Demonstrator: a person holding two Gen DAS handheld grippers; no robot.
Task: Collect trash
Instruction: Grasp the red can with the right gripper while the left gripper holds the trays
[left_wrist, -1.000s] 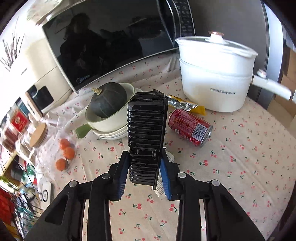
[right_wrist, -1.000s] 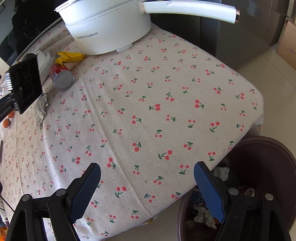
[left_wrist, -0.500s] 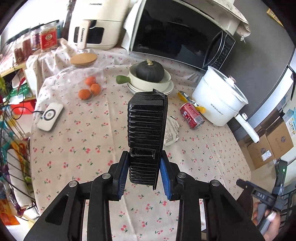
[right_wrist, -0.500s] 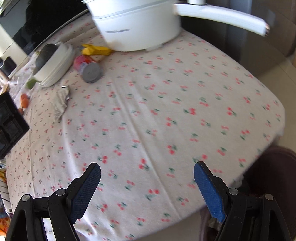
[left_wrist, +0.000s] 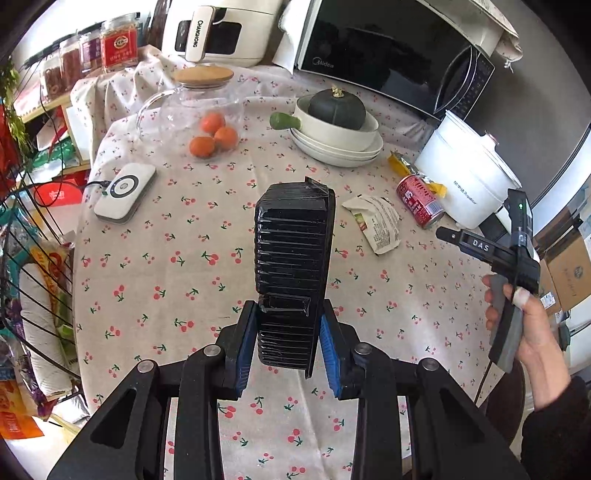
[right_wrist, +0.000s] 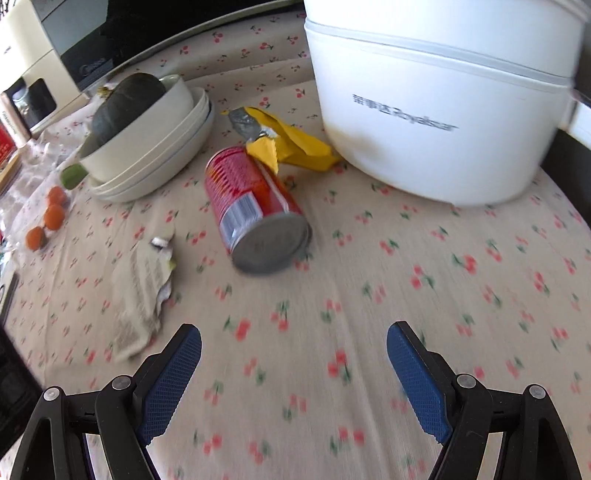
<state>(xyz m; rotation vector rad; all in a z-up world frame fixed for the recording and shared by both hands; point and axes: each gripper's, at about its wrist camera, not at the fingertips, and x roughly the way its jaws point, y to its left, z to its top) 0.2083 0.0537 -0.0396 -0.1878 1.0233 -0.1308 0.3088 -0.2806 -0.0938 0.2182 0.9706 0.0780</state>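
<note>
My left gripper is shut on a black ribbed plastic tray and holds it upright above the cherry-print tablecloth. A red can lies on its side ahead of my open, empty right gripper; it also shows in the left wrist view. A crumpled white wrapper lies left of the can, also seen from the left wrist. A yellow wrapper lies behind the can, against the white pot.
Stacked bowls with a dark squash stand at the back. A glass jar with oranges, a white charger, a microwave and an air fryer sit around. A wire rack stands left.
My left gripper has lifted and pulled back with the tray, so more of the table shows. My right gripper has swung from the table edge and bin toward the red can.
</note>
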